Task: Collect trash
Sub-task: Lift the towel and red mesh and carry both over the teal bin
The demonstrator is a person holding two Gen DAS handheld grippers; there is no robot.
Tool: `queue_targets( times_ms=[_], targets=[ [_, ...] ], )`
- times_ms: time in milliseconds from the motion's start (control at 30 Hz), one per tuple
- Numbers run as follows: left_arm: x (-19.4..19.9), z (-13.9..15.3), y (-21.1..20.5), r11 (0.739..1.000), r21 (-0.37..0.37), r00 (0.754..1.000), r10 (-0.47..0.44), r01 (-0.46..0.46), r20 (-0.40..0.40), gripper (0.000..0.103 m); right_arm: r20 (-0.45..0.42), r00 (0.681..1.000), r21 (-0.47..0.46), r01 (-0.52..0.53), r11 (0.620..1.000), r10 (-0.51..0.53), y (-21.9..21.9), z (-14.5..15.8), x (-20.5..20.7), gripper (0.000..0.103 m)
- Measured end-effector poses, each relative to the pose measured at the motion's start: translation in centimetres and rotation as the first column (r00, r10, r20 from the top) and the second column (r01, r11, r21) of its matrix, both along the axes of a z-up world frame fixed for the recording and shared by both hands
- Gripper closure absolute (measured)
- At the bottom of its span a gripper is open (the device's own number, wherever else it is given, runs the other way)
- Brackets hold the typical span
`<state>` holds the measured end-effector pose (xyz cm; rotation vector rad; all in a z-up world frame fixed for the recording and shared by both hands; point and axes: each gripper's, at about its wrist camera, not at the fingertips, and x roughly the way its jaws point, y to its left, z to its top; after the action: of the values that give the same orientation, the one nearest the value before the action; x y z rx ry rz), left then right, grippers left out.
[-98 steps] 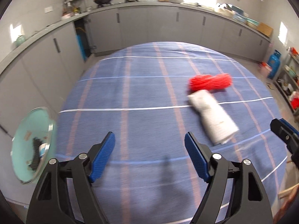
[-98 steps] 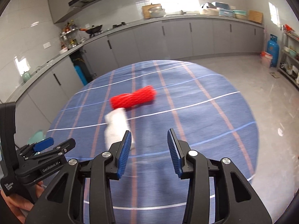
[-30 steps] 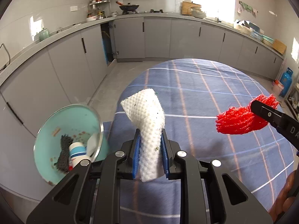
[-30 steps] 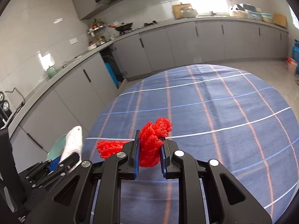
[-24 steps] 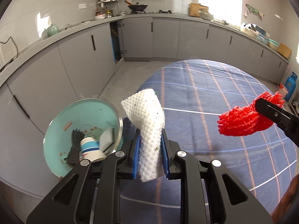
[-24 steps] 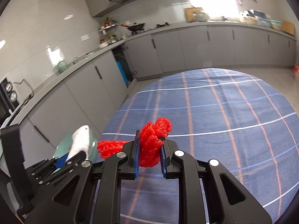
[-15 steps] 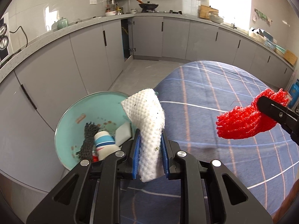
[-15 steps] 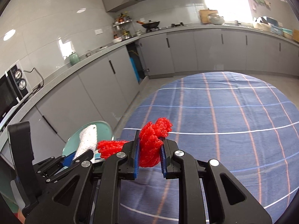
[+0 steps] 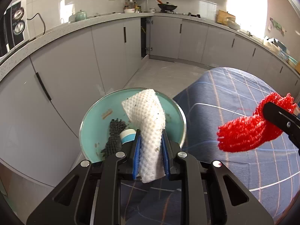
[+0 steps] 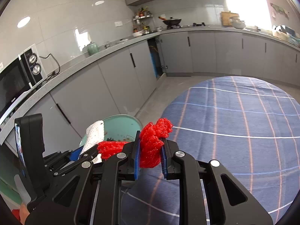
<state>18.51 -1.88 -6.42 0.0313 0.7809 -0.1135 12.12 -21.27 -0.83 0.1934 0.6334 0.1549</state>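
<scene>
Both claws swung off tabletop (image 9: pixel 234 101) toward bin (image 9: pixel 90 120) since 1 s ago. Left claw (image 9: pixel 151 150) pinching white foam net (image 9: pixel 148 120), now over bin; right claw (image 10: pixel 150 155) clamped on red net (image 10: pixel 151 140), just beside. Drop looks next.

White foam netting (image 9: pixel 148 123) looks dimpled and matt; red foam netting (image 9: pixel 247 133) bristly; the bin (image 9: pixel 90 120) glossy teal with metal rim; tablecloth (image 9: pixel 234 101) woven.
</scene>
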Motion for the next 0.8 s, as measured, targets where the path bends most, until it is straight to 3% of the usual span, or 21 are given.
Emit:
queue_targets(
  times_ms=[800],
  targets=[
    [1.1, -0.3, 5.1, 0.996, -0.014, 0.996, 0.087, -0.087, -0.004, 0.082, 0.001, 0.995, -0.012, -0.102, 0.995, 0.102, 6.0, -0.1, 2.5, 0.084]
  ],
)
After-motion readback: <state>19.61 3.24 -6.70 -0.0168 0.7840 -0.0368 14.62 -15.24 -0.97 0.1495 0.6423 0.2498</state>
